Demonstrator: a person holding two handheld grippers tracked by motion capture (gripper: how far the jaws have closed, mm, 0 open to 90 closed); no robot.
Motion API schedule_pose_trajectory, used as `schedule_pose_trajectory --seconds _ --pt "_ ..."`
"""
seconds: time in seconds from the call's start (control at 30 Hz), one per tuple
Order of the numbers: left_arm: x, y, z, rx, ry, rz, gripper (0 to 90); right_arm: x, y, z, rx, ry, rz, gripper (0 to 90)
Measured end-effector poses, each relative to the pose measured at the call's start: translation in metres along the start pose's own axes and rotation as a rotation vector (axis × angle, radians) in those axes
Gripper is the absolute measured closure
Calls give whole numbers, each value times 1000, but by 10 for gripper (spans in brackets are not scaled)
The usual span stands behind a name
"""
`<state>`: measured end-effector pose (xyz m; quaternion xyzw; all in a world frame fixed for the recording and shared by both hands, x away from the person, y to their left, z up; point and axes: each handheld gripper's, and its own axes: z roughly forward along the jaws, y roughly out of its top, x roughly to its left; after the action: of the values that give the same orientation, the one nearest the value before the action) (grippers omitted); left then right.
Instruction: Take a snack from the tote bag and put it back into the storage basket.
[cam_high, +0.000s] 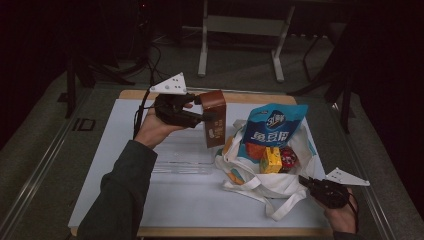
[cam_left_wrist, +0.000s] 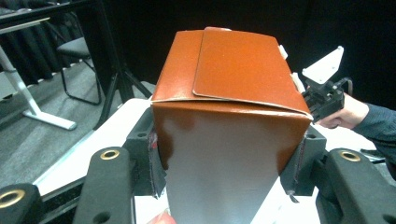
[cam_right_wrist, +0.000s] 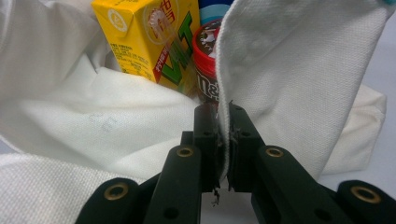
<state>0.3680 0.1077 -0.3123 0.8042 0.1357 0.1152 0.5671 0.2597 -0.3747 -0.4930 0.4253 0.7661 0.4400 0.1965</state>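
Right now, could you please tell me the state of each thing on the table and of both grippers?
Brown paper carton: upright, lifted off the table, clamped by its sides.
White canvas tote bag: open at the mouth, its rim pinched.
Blue snack bag: standing in the tote, sealed.
Yellow drink box: inside the tote, closed.
Red-lidded candy tub: inside the tote, lid on.
Left gripper: shut on the carton.
Right gripper: shut on the tote's rim.

The high view looks forward and down over the white-topped table (cam_high: 180, 200). The left gripper view sits close behind a brown cardboard carton (cam_left_wrist: 229, 126), facing across the table. The right gripper view looks closely into the white canvas bag (cam_right_wrist: 299, 70), also seen from above.
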Motion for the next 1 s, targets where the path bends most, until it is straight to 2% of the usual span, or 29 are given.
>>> schedule_pose_trajectory --seconds 0.43,0.5,0.6,1.0 --pt "9 -13 -11 18 32 -25 431 0 0 0 -1 1 1 843" --pt "14 -19 -15 34 47 -38 431 0 -1 0 -1 2 1 843" --pt "17 -22 -18 44 48 -44 431 0 -1 0 -1 2 3 843" --pt "23 -32 -32 85 75 -47 431 0 0 -1 -2 2 3 842"
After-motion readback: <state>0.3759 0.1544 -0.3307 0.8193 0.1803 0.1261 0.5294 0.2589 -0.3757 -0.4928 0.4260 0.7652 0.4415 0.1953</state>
